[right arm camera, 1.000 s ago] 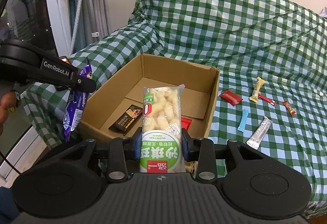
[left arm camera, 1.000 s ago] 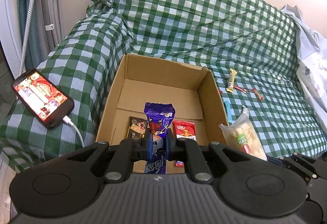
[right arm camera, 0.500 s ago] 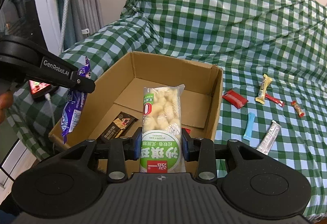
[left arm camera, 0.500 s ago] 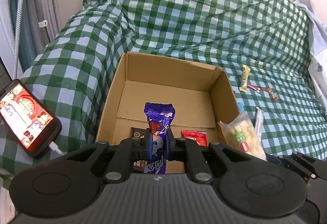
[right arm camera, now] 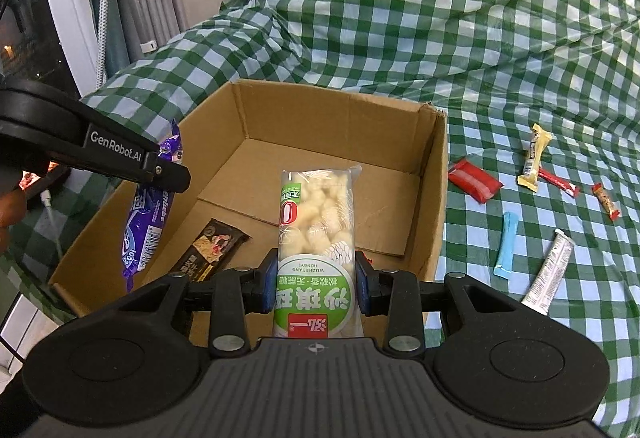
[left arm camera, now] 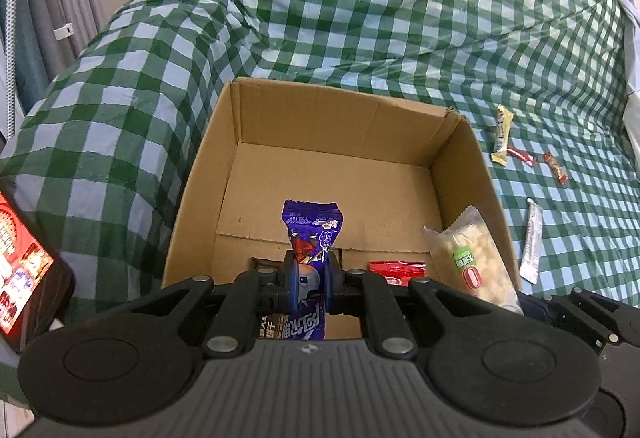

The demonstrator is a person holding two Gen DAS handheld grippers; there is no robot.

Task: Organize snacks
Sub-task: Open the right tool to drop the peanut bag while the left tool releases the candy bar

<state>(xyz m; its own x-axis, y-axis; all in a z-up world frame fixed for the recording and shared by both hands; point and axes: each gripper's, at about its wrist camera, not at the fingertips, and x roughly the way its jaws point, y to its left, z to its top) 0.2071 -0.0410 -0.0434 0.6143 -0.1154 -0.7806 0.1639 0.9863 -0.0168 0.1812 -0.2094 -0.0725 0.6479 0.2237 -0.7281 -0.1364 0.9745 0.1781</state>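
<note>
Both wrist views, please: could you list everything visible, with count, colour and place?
Cardboard box: one, brown, on the checked cloth.
Checked cloth: one, green and white, over the furniture.
Dark bar: one, brown, inside the box.
Red packet: one, inside the box.
Loose snacks: six, mixed colours, on cloth right of box.
Phone: one, lit, left.
Left gripper: shut on purple packet.
Right gripper: shut on puffed-snack pack.

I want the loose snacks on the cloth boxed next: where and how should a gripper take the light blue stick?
Take the light blue stick across its narrow width at mid-length, coming from above. It lies flat and slim on the checked cloth, running roughly away from the camera, with free cloth on both long sides, so the fingers probably fit there.
</note>
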